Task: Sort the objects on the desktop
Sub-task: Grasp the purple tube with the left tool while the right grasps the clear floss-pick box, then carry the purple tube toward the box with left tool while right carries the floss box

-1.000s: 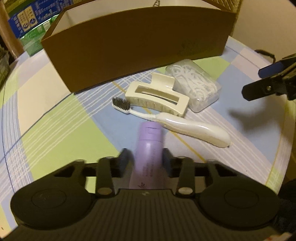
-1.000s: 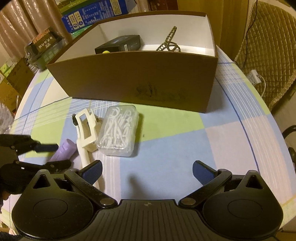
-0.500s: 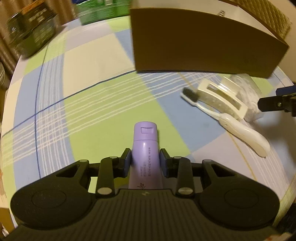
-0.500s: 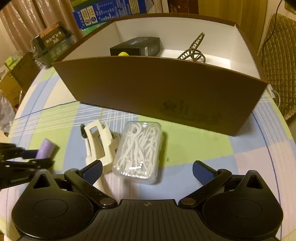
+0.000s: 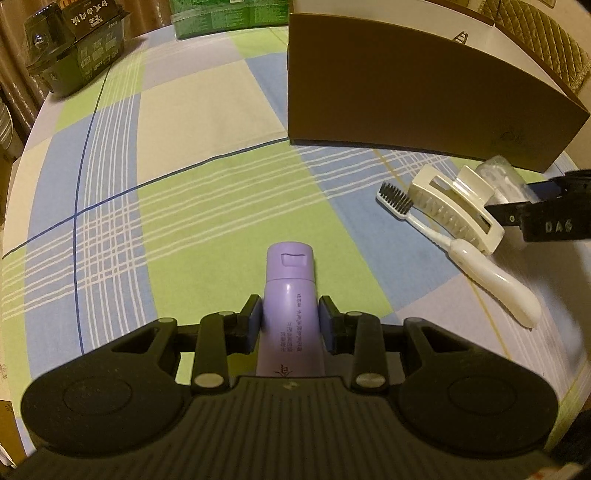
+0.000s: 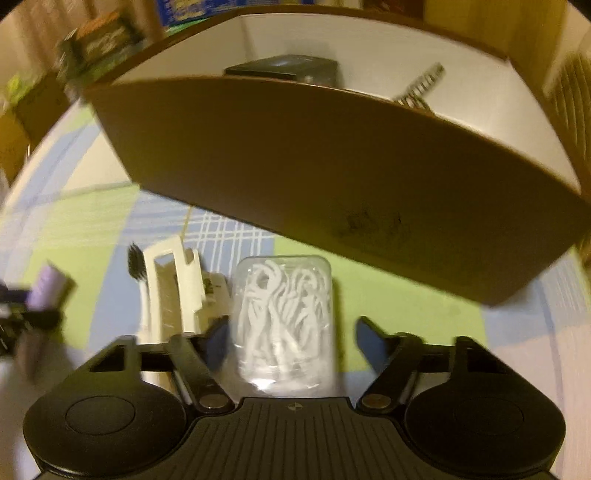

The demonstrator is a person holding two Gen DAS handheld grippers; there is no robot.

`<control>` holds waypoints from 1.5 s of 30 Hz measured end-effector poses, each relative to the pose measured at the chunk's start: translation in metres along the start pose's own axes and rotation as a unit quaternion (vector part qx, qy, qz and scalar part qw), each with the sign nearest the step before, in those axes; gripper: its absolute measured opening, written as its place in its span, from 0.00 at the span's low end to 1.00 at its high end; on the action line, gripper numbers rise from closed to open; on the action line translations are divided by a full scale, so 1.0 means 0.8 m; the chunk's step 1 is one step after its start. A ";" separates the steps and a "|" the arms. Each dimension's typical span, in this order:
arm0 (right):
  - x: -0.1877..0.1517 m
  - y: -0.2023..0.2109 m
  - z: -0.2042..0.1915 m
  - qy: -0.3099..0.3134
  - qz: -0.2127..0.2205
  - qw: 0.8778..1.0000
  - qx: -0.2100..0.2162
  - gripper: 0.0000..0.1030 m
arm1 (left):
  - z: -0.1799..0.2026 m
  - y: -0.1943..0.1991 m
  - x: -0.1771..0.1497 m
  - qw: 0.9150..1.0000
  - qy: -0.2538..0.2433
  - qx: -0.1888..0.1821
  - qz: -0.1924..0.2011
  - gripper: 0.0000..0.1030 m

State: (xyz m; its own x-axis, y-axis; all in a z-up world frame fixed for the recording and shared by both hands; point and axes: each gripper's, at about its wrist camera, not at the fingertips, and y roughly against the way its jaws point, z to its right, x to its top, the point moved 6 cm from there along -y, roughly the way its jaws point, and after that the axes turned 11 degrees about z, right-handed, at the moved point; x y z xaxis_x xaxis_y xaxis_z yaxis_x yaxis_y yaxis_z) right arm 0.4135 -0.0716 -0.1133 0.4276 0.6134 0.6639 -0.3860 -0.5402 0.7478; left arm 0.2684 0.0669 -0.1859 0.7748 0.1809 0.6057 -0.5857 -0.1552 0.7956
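My left gripper [image 5: 290, 321] is shut on a purple tube [image 5: 290, 295] and holds it above the checked tablecloth. The tube also shows at the left of the right wrist view [image 6: 46, 291]. My right gripper [image 6: 291, 339] is open, with its fingers on either side of a clear case of floss picks [image 6: 286, 317] lying on the cloth. A cream hair claw [image 6: 177, 288] and a white toothbrush [image 5: 461, 254] lie just left of the case. The brown cardboard box [image 6: 314, 177] stands behind them.
Inside the box are a black box [image 6: 288, 70] and a dark hair clip [image 6: 421, 88]. A dark packaged box [image 5: 77, 48] and a green carton [image 5: 221, 18] stand at the table's far edge. The table's rim curves along the left.
My left gripper has lifted the purple tube and carried it left, away from the toothbrush. My right gripper has moved forward and down around the floss case.
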 end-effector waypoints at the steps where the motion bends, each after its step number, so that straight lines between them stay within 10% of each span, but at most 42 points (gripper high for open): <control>1: -0.001 0.000 0.001 0.003 0.000 1.000 0.003 0.54 | 0.001 0.000 0.001 1.000 -0.001 0.000 0.000 0.28; 36: -0.045 0.047 0.027 -0.003 -0.012 1.000 0.026 0.53 | 0.040 0.021 -0.022 0.999 -0.026 -0.032 -0.001 0.27; 45: -0.047 0.073 0.033 -0.033 -0.003 0.999 0.030 0.53 | 0.039 0.066 -0.002 0.998 -0.027 -0.038 0.052 0.27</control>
State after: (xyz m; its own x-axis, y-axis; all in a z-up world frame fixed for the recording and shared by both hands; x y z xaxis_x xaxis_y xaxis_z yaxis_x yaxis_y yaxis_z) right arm 0.3966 -0.1413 -0.0947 0.4832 0.5793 0.6565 -0.3339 -0.5712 0.7498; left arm 0.2433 0.0280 -0.1453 0.7193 0.1144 0.6852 -0.6784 -0.0965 0.7283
